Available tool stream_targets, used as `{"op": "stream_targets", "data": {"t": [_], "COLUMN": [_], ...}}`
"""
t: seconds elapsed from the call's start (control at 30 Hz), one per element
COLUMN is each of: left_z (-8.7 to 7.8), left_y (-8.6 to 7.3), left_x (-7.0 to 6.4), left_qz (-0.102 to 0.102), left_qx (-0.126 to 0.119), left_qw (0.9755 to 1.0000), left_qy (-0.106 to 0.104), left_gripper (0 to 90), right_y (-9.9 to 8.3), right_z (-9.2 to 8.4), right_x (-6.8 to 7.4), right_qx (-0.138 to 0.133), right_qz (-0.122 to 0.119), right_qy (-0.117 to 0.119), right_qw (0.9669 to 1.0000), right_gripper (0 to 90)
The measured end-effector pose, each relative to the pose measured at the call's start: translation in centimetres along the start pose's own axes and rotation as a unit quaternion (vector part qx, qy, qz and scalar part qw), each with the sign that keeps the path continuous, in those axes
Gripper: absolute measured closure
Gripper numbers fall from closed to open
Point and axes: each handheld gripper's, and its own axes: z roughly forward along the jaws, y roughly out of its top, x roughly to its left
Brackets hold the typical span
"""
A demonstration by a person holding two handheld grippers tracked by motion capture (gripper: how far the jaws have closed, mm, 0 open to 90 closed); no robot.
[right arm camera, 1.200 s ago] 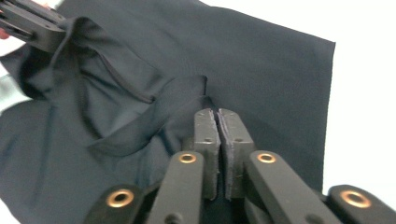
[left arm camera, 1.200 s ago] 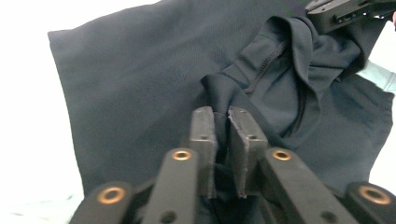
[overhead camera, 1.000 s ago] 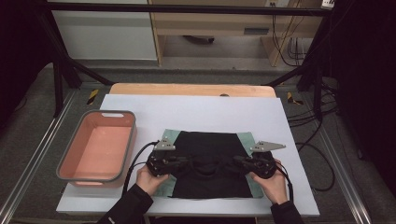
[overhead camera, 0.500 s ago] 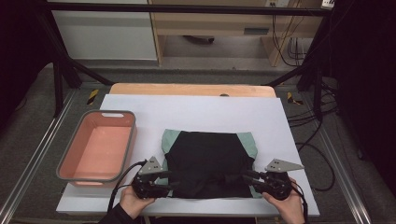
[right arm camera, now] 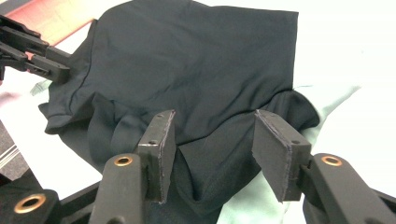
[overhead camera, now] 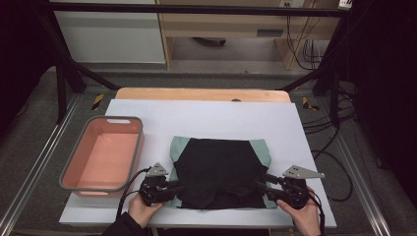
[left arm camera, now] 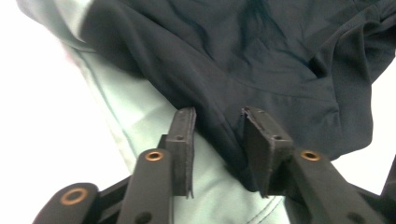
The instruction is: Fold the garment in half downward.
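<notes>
Black garment (overhead camera: pixel 219 172) lies folded on the near middle of the white desk (overhead camera: pixel 206 115), with pale green cloth (overhead camera: pixel 178 147) showing along its left and right edges and at its far corners. Starting at the left: a pink tub (overhead camera: pixel 101 153) with a grey rim sits on the desk's left side, just beside the garment and apart from it. Next comes the left claw (overhead camera: pixel 172 188), held in a hand at the garment's near left corner. In the left gripper view its jaws stand apart, with a ridge of the black fabric (left arm camera: pixel 224 60) running up between them where it meets the green cloth (left arm camera: pixel 140 121); the pads do not press on it, and the jaws have just been closing in a little. Across the middle, the black fabric is smooth at the far side and rumpled into soft folds along the near edge. On to the right: the right claw (overhead camera: pixel 263 185) sits at the near right corner, held in the other hand. In the right gripper view its jaws are spread, a bunched fold of the black garment (right arm camera: pixel 196 84) lies between them untouched by the pads, and they have just been opening. The left claw (right arm camera: pixel 56 70) shows far off in that view, at the garment's opposite corner.
</notes>
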Motion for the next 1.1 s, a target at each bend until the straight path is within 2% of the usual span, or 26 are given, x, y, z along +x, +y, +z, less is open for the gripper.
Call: {"op": "stream_targets", "data": {"t": [0.07,0.13,0.2,0.33,0.4,0.47,0.5,0.57,0.7,0.8,0.9,0.97,1.1], "left_z": [0.2,0.3,0.4,0.2,-0.1,-0.6,-0.9,-1.4,-1.6,-1.3,-1.0,-0.9,-0.9], "left_y": [-0.1,-0.2,-0.3,-0.3,-0.2,-0.1,-0.1,0.0,0.0,-0.1,-0.1,-0.2,-0.3], "left_x": [-0.3,-0.4,-0.4,-0.4,-0.4,-0.3,-0.3,-0.1,0.2,0.0,-0.4,-0.5,-0.4], "left_qz": [0.008,0.01,0.01,0.01,0.013,0.016,0.018,0.02,0.016,0.021,0.028,0.033,0.031], "left_qx": [0.007,0.011,0.013,0.01,0.006,0.005,0.004,0.004,0.015,0.019,0.016,0.017,0.014], "left_qw": [0.9999,0.9999,0.9999,0.9999,0.9999,0.9999,0.9998,0.9998,0.9997,0.9995,0.9994,0.9992,0.9992], "left_qy": [0.003,0.001,0.0,0.0,0.001,0.001,0.004,0.006,0.007,0.012,0.012,0.017,0.02], "left_gripper": [70.7,74.3,77.4,85.7,87.0,87.5,87.7,87.7,87.8,87.7,87.5,87.5,86.9], "right_y": [0.0,0.0,-0.3,-1.1,-1.4,-1.6,-1.7,-1.7,-1.6,-1.7,-1.8,-1.9,-1.9], "right_z": [0.2,0.1,0.2,0.9,1.5,1.9,2.0,1.9,1.7,1.9,1.8,1.8,1.9], "right_x": [0.0,0.0,-0.3,-0.9,-0.8,-0.8,-0.8,-0.9,-1.0,-1.1,-1.6,-2.0,-1.8], "right_qx": [0.0,0.0,0.013,0.041,0.061,0.075,0.081,0.078,0.083,0.085,0.087,0.084,0.077], "right_qz": [-0.002,-0.002,0.001,0.004,-0.002,-0.005,-0.006,-0.002,0.009,0.005,-0.002,0.009,-0.007], "right_qy": [-0.002,-0.014,-0.032,-0.056,-0.06,-0.061,-0.058,-0.05,-0.034,-0.04,-0.06,-0.055,-0.054], "right_qw": [1.0,0.9999,0.9994,0.9975,0.9963,0.9953,0.9951,0.9957,0.9959,0.9956,0.9944,0.9949,0.9955], "right_gripper": [46.8,44.9,42.0,45.4,53.6,67.1,75.4,86.2,88.0,88.1,88.1,88.0,85.1]}}
